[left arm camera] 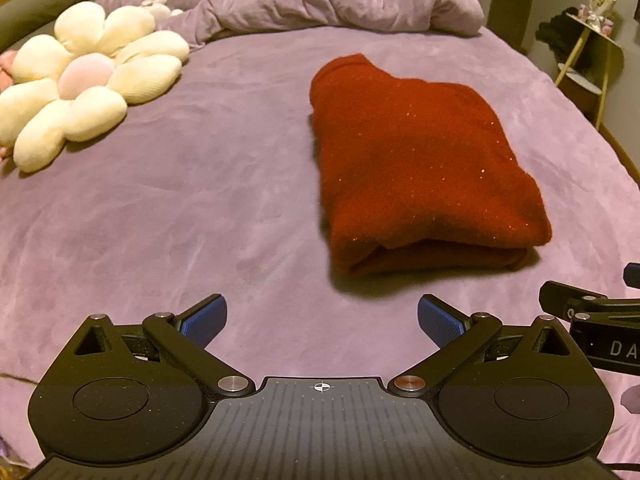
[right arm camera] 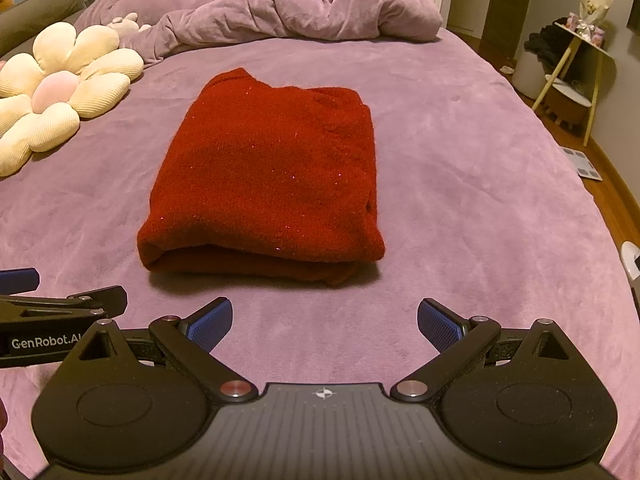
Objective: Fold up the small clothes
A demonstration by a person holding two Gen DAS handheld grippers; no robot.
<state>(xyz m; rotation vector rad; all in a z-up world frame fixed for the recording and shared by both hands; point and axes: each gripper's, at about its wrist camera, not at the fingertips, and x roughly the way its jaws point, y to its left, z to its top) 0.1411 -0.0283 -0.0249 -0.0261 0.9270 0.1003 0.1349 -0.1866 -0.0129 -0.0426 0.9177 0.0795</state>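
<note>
While both tools hover low over the purple bed [right arm camera: 460,152], the red sweater [right arm camera: 264,176] lies already folded into a thick rectangle, just beyond the jaws and well apart from the flower cushion [right arm camera: 64,92] that sits to its left. Behind the sweater, a rumpled duvet [right arm camera: 288,12] is heaped at the head of the bed. The left gripper [left arm camera: 322,320] has its jaws spread wide and grasps nothing; the right gripper [right arm camera: 325,322] is likewise released and empty, squarely facing the sweater's near folded edge.

Judging from this, the fold looks finished or nearly so. The risk now is undoing it: the knit is bulky and springy, so a jaw catching only the top layer at the near edge could peel it back open. The plush bedcover may also drag at the bundle if it is slid rather than lifted, skewing the stacked layers.
</note>
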